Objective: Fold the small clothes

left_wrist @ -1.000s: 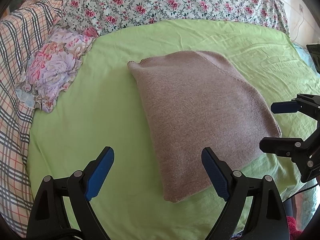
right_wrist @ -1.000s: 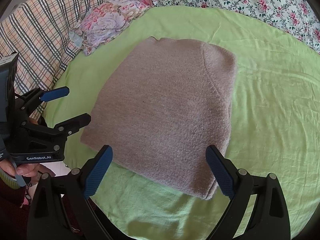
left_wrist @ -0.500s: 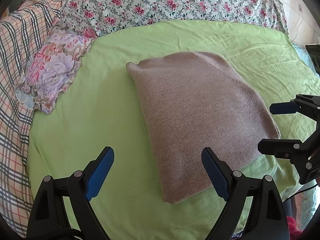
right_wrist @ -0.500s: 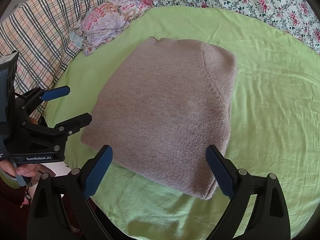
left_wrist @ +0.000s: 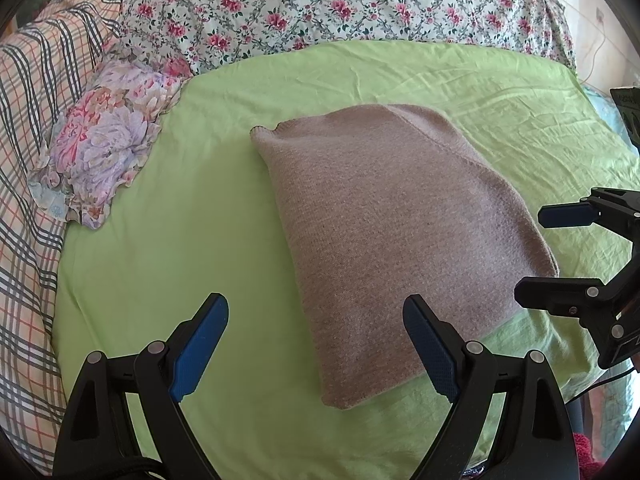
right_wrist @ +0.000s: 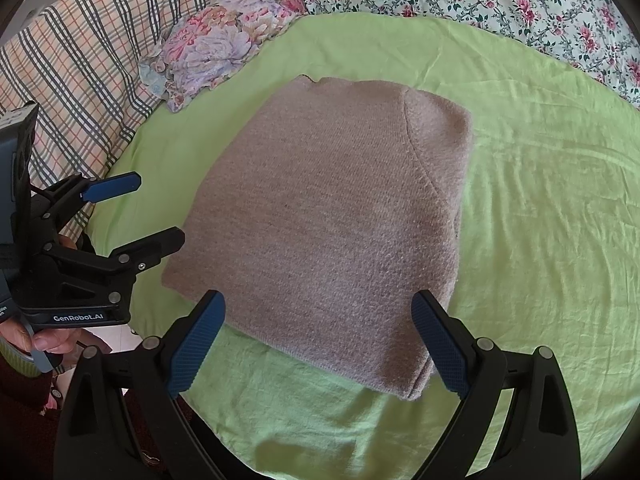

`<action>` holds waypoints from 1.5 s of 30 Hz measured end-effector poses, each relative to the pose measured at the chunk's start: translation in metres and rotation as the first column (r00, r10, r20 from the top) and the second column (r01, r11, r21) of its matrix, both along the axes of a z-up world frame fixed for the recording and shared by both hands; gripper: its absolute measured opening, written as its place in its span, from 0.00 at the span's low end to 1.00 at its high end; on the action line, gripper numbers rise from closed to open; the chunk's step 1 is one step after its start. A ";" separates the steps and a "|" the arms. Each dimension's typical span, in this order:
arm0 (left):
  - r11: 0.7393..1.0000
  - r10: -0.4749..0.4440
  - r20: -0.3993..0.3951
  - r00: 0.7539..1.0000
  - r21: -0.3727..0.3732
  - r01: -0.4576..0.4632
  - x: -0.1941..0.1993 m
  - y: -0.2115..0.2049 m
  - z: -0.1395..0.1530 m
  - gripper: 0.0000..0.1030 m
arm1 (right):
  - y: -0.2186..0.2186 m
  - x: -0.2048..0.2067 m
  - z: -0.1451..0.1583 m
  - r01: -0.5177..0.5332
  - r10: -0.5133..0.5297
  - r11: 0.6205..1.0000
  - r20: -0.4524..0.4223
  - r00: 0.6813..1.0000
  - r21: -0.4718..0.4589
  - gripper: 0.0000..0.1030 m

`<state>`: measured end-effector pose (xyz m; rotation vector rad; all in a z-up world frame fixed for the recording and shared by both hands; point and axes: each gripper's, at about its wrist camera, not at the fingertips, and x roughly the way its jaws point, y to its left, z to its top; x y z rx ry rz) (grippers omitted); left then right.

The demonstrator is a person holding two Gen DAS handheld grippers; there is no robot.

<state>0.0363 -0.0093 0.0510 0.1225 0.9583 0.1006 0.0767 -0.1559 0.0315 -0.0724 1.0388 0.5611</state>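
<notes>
A home bedroom: a green sheet (left_wrist: pixel 224 208), floral bedding (left_wrist: pixel 360 4) and plaid quilt (left_wrist: pixel 36 92).

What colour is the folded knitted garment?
Pinkish beige folded knitted garment; right wrist view shows it best.

The left wrist view looks forward and down from near the front left of the green sheet (left_wrist: pixel 168 208), between its own gripper's fingers (left_wrist: pixel 200 340), with the folded beige knit garment (left_wrist: pixel 400 232) right of centre. The right wrist view looks from the front right, with the garment (right_wrist: pixel 332 220) centred and close. Both share the garment, the floral pillow (left_wrist: pixel 104 148) (right_wrist: pixel 216 36) and the other gripper at one edge.
</notes>
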 end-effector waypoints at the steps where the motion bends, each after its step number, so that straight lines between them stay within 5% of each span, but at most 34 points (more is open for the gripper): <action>1: 1.000 -0.001 0.000 1.000 0.000 0.001 0.000 -0.001 0.000 0.87 | 0.000 0.000 0.000 0.001 -0.001 1.000 0.000 1.000 0.000 0.91; 45: 1.000 -0.005 -0.001 1.000 -0.028 0.005 0.008 -0.002 0.000 0.87 | -0.002 0.006 0.003 -0.002 0.002 1.000 -0.002 1.000 0.006 0.92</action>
